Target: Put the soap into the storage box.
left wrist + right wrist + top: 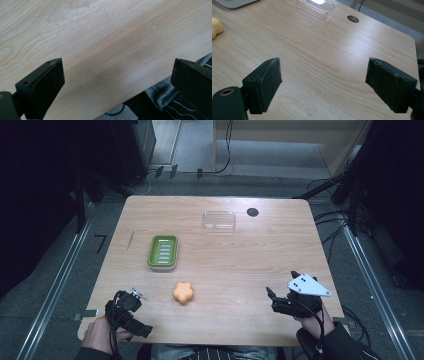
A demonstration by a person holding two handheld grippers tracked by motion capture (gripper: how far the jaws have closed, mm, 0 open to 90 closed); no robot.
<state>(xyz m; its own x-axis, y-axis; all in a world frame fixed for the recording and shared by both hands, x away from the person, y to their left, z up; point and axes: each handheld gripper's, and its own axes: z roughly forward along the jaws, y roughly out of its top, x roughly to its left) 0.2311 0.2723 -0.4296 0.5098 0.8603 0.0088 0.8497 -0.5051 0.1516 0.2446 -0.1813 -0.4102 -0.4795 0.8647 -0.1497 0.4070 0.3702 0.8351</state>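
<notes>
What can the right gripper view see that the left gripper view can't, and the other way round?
Right gripper view: a clear plastic box, a round hole and an orange flower-shaped piece at its left edge. Left gripper view: the table ending at its near edge, with striped dark cloth below. Shared: the wooden table and black fingers wide apart, nothing between them.

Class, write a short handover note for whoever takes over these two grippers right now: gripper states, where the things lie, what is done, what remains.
Left gripper: open, holds nothing, near table edge.
Right gripper: open, holds nothing, near edge at right.
Orange flower-shaped soap: on the table, between the grippers, nearer the left.
Green soap dish: beyond it, nothing in it.
Clear lid: far side, apart from the dish.
Done: nothing visibly.
Left: probably soap into dish, then lid on.
</notes>
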